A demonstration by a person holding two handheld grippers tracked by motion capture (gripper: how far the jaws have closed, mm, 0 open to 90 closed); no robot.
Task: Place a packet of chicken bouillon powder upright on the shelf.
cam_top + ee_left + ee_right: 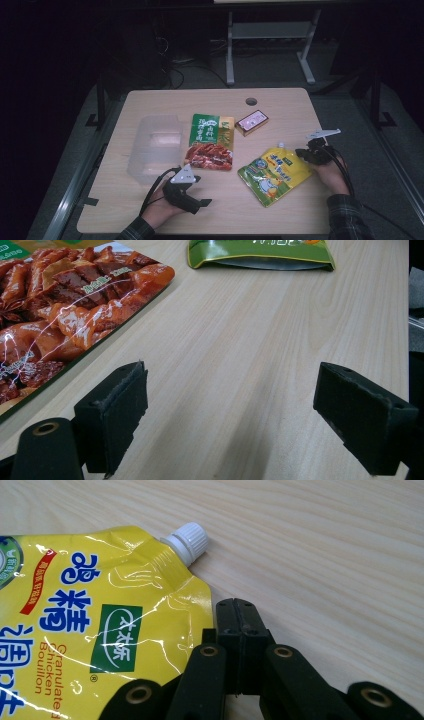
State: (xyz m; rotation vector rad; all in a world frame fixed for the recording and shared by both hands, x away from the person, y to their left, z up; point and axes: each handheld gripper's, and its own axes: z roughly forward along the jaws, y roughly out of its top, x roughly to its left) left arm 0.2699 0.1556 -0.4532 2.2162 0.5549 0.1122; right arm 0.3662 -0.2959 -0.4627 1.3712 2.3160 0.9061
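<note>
High view puts the yellow spouted pouch at the lower right of the counter, lying flat and tilted, its white cap pointing to the upper right. Left of it, near but apart, lies the green and red snack packet; above it, toward the middle, sits a small pink-topped box. A clear plastic bin stands at the left of the counter, just beside the packet. Nothing lies between the pouch and either of my hands.

My right tongs sit at the pouch's upper right edge, just below the cap. Right gripper view shows them pressed fully together with nothing between them, their tip just beside the pouch's corner; I cannot tell whether they touch it. The cap lies up and left of the tip.

My left tongs rest at the lower middle, well apart from the pouch. Left gripper view shows them spread wide over bare wood, holding nothing, the packet at upper left and the pouch's bottom edge along the top.
</note>
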